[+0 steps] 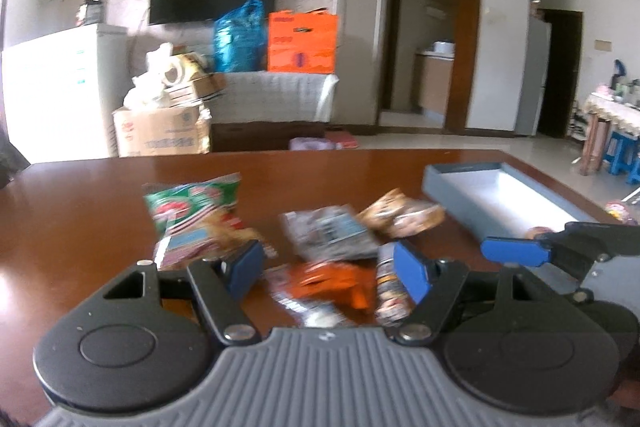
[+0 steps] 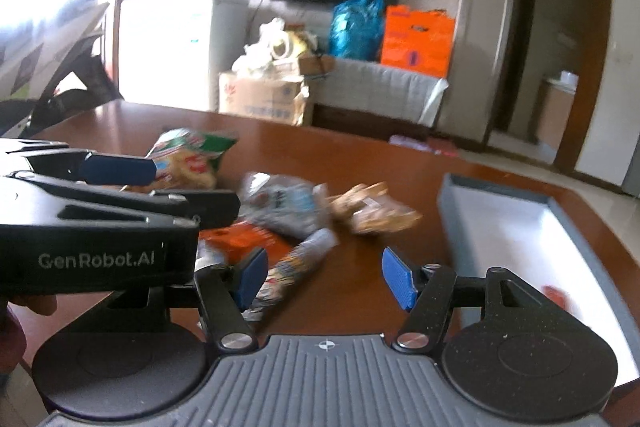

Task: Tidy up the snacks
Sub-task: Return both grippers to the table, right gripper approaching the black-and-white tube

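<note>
Left wrist view: the left gripper [image 1: 330,269] hangs low over a reddish-brown table [image 1: 80,227] with its blue pads spread wide and nothing pinched between them. A heap of snack packets lies just ahead of it. An orange packet [image 1: 332,285] sits nearest, in the gap between the jaws, with no pad pressing on it. A slim tube-shaped packet [image 1: 390,291] lies beside the right pad. Farther off are a grey-and-blue packet [image 1: 328,231] at centre, a green-and-red bag [image 1: 192,211] to the far left and a tan packet [image 1: 402,213] to the right. A shallow grey box [image 1: 436,181] with a pale floor stands open at the far right of the table, apart from the heap. The right gripper [image 1: 516,251] reaches in from the right edge, one blue pad showing near the box's near end; its other pad cannot be made out here.

Right wrist view: the right gripper [image 2: 324,277] also has its pads parted, with bare table between them and nothing gripped. The tube-shaped packet [image 2: 298,263] lies just beyond its left pad, the orange packet [image 2: 240,239] behind that. The grey-and-blue packet [image 2: 280,203] and tan packet [image 2: 372,211] lie farther ahead, the green-and-red bag [image 2: 188,159] at far left. The grey box [image 2: 452,195] runs along the right side, a small red item blurred inside it. The left gripper [image 2: 116,169] crosses the left of the frame, over the heap's left side. The frame is blurred.
</note>
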